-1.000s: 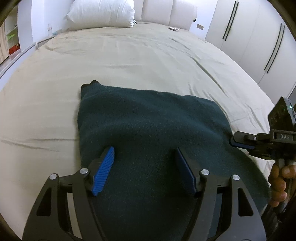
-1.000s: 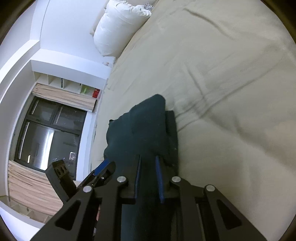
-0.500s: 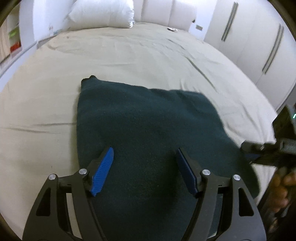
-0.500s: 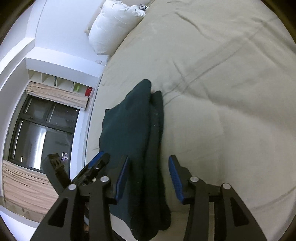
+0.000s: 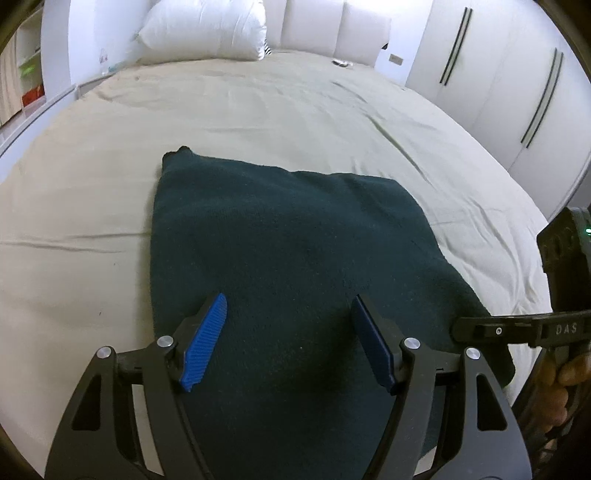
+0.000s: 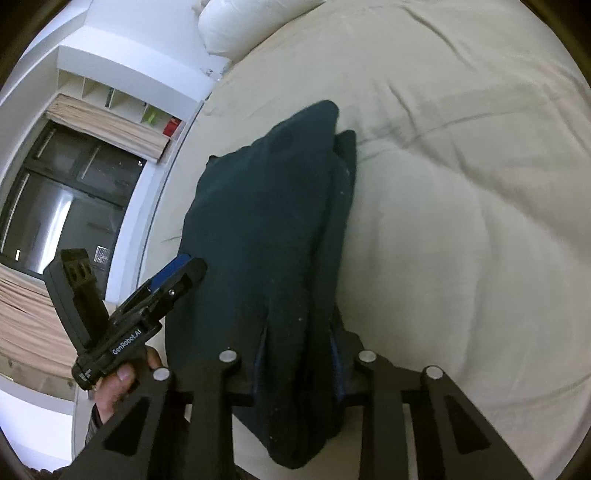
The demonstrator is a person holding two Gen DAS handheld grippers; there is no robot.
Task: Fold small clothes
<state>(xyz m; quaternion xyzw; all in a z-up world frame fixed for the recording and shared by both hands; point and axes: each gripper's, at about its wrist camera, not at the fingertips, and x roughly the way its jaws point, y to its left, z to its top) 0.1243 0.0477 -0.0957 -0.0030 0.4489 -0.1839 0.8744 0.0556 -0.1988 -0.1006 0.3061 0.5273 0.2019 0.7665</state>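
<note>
A dark green folded garment (image 5: pixel 288 258) lies flat on the beige bed (image 5: pixel 258 110). The left tool (image 5: pixel 288 325) hovers over its six o'clock edge, blue pads spread with nothing pinched. At four o'clock the right tool (image 5: pixel 517 328) meets the garment's edge. A white pillow (image 5: pixel 207 29) sits at eleven o'clock.

1. We see one dark green knitted garment (image 5: pixel 295 258), folded into a rough rectangle with stacked layers showing along its right edge (image 6: pixel 343 206).
2. We find it flat on the bed, one corner poking toward eleven o'clock.
</note>
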